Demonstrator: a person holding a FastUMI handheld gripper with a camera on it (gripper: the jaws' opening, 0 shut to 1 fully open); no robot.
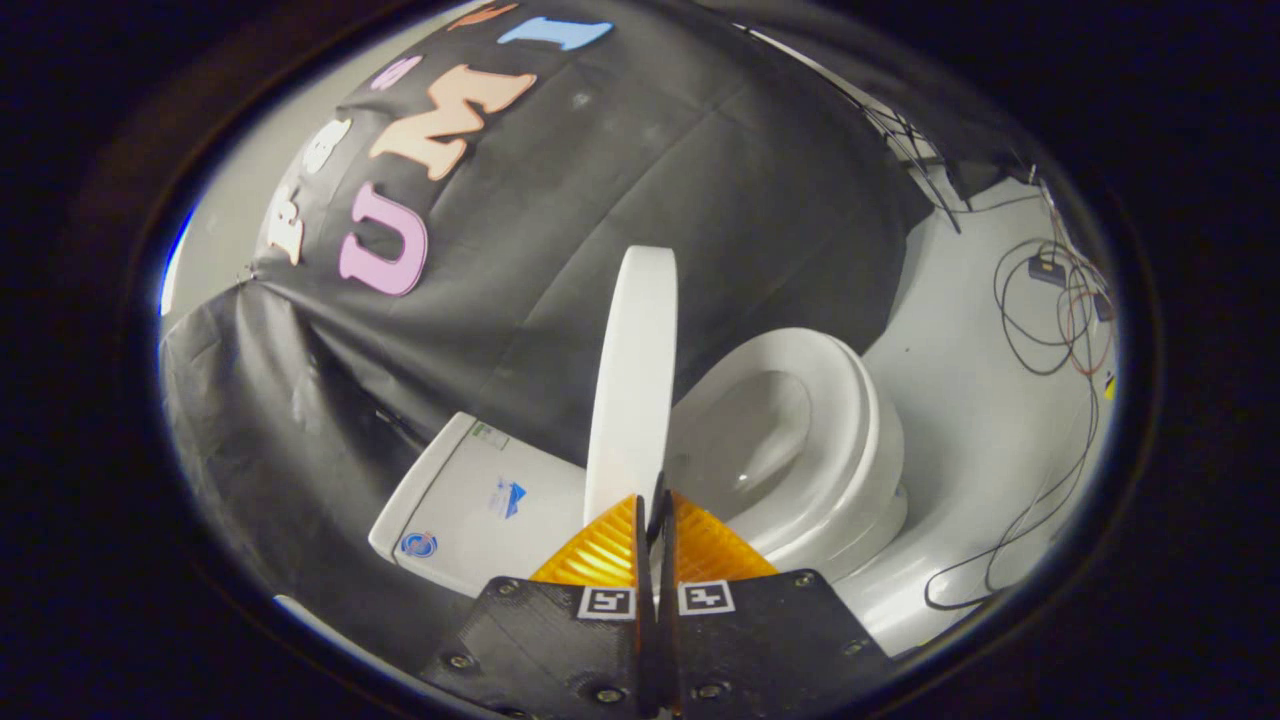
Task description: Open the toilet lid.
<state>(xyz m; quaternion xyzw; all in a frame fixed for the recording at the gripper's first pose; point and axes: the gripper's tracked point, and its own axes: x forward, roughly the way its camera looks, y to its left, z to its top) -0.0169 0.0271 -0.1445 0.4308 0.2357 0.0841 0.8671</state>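
Between the closed fingers of the hand-held gripper (655, 510): lower edge of smooth white plastic toilet lid (632, 380), pinched on both sides; raised upright between white cistern (470, 505) and white oval seat (800, 440).

Lower edge of toilet lid (632, 385) hidden behind the jaws, tank (480, 505) labels too small to read, cables (1050, 330) tangled past the toilet bowl (800, 440)

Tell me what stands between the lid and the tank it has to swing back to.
Nothing visible does. The lid stands raised on edge just ahead of the fingers, which are closed together at its rim. Between lid and tank there is just open gap.
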